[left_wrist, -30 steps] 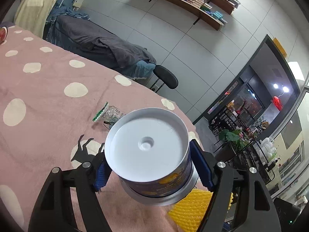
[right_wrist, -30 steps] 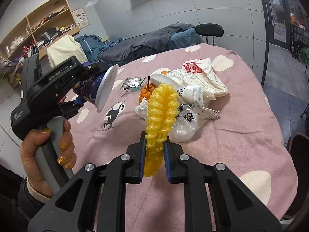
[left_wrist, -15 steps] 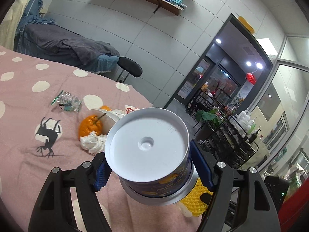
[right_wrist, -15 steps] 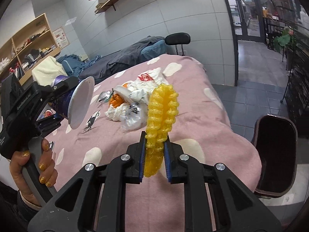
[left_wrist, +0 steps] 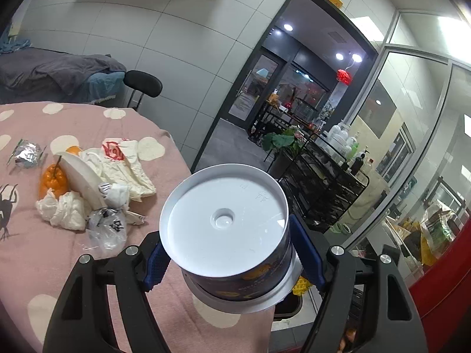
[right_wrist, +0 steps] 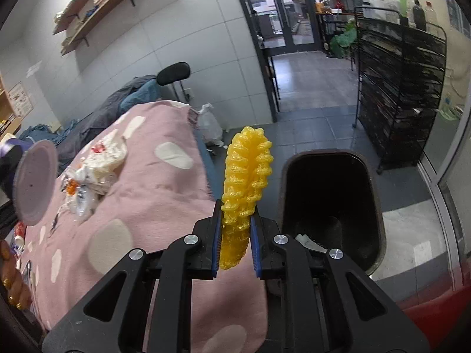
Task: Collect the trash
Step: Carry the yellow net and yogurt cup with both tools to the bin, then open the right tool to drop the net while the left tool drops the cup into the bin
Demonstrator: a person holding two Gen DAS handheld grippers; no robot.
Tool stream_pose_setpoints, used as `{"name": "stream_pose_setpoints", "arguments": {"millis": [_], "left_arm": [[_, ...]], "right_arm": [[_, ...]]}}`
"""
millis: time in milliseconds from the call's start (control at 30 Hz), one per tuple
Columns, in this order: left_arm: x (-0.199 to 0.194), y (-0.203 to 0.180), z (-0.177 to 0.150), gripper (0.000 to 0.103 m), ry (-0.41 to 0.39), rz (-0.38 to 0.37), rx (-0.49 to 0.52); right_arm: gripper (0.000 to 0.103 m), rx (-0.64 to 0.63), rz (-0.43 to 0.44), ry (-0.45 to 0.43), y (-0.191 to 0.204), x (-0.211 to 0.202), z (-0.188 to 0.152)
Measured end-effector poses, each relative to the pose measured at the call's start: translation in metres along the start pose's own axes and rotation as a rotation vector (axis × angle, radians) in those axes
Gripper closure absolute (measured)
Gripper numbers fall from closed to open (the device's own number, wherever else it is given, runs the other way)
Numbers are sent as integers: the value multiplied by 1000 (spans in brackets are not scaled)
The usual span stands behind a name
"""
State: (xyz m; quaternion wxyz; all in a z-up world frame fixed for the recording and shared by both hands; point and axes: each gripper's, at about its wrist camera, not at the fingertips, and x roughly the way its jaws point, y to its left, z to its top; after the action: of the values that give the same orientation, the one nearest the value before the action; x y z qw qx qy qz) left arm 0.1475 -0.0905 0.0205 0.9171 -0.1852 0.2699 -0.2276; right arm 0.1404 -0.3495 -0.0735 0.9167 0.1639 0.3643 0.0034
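Observation:
My left gripper [left_wrist: 232,253] is shut on a dark round tub with a white lid [left_wrist: 223,223], held above the table's right edge. The tub also shows at the far left of the right wrist view [right_wrist: 34,182]. My right gripper [right_wrist: 235,247] is shut on a yellow foam net [right_wrist: 245,182], held at the table edge just left of a dark trash bin [right_wrist: 332,203] on the floor. A pile of trash [left_wrist: 97,188] lies on the pink spotted tablecloth [left_wrist: 44,259]: white bags, crumpled tissue, an orange peel and a foil wrapper [left_wrist: 28,154].
A black office chair [left_wrist: 142,83] and a bed with grey covers [left_wrist: 56,73] stand behind the table. A black wire rack [right_wrist: 403,82] with bottles stands right of the bin. A white plastic bag [right_wrist: 209,126] lies on the floor beyond the table.
Both grippers have swung right towards the table's edge with their loads. The trash bin now fills the right wrist view, and the trash pile has shifted left in both views.

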Motion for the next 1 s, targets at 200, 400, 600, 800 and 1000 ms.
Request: {"name": "stream_pose_setpoints", "arguments": {"millis": [200, 400, 600, 800, 1000], "left_arm": [[23, -22, -1, 31, 40, -37, 42], [43, -37, -5, 31, 83, -54, 83], [63, -50, -15, 31, 135, -68, 107], [81, -63, -21, 31, 181, -79, 134], [104, -84, -32, 31, 230, -113, 178]], "right_arm": [[85, 86, -138, 85, -62, 59, -10], [85, 137, -217, 183, -99, 114, -31], [83, 153, -275, 239, -122, 144, -42], [35, 193, -299, 223, -133, 136, -50], [28, 207, -302, 159, -130, 108, -53]]}}
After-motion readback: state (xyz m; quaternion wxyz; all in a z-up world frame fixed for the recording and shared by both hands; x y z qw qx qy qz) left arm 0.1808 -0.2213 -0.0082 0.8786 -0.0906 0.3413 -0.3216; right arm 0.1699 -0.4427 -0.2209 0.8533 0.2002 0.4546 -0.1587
